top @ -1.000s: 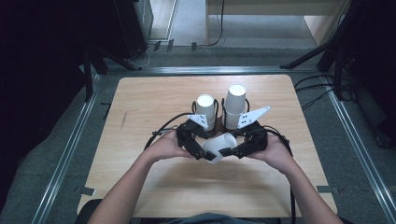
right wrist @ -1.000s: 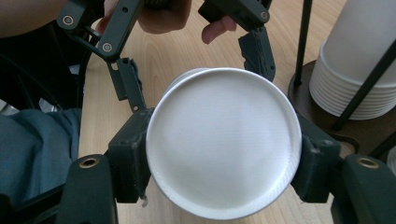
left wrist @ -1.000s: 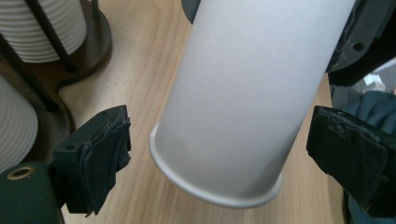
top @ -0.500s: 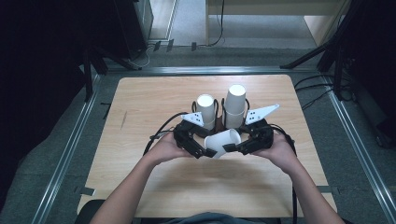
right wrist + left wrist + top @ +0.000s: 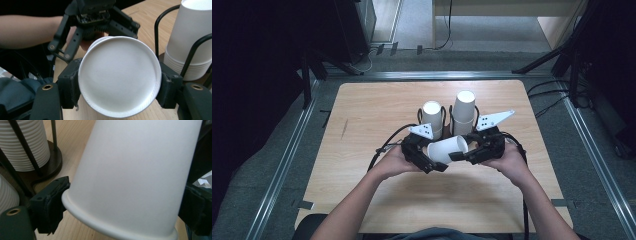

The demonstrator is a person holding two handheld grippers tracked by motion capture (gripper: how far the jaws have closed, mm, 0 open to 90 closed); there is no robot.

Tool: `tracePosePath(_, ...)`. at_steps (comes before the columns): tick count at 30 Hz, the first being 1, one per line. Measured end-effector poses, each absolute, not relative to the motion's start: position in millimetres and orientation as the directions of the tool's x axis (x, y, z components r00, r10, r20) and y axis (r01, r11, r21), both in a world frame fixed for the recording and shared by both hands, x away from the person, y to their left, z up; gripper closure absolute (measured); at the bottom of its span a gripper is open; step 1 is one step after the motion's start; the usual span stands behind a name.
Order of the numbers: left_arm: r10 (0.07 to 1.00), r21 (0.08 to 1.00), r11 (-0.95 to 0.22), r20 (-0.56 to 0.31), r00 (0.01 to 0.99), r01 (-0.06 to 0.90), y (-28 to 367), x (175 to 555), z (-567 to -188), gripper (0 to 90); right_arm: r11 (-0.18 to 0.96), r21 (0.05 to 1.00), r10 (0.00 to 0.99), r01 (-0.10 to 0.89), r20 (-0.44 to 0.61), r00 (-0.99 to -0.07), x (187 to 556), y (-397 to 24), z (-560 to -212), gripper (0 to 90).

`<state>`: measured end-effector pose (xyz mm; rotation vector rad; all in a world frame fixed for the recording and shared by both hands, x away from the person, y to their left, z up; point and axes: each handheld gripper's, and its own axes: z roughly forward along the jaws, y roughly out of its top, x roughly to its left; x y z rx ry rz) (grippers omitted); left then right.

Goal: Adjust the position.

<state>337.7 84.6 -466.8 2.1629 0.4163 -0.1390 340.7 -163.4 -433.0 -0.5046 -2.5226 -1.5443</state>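
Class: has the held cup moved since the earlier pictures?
Yes. The cup has turned, its open mouth now facing more toward the person, while staying just in front of the stacks.

Nothing readable anywhere, honestly. The white paper cup (image 5: 446,149) was blank, no logo or print, and the stacked cups (image 5: 463,114) behind it were plain too. No labels or numbers showed on either gripper.

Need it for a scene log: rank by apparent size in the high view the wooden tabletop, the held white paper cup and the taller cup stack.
1. Wooden tabletop.
2. Taller white cup stack.
3. Held white paper cup, seemingly smaller, though lying tilted makes that unsure.
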Motion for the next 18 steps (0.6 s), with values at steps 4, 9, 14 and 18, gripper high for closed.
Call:
tracePosePath(4, 0.251, 0.776, -0.528, -0.245, 0.936, 0.345, 85.4, 337.4, -465.6, 15.6, 0.419, 0.835, 0.208, 0.356, 0.293, -0.933, 341.7, -164.1, -433.9, 33.2)
tracePosePath(9, 0.254, 0.784, -0.534, -0.208, 0.945, 0.316, 86.1, 335.6, -463.8, 18.9, 0.417, 0.835, 0.203, 0.36, 0.3, -0.932, 342.6, -165.7, -435.6, 33.3)
tracePosePath(14, 0.242, 0.768, -0.555, -0.219, 0.945, 0.32, 87.8, 338.1, -462.7, 22.0, 0.431, 0.838, 0.209, 0.335, 0.268, -0.94, 340.6, -163.8, -435.2, 32.7)
tracePosePath(18, 0.248, 0.765, -0.553, -0.226, 0.942, 0.329, 90.5, 339.5, -460.9, 22.1, 0.433, 0.839, 0.213, 0.33, 0.261, -0.942, 339.5, -162.0, -434.7, 28.2)
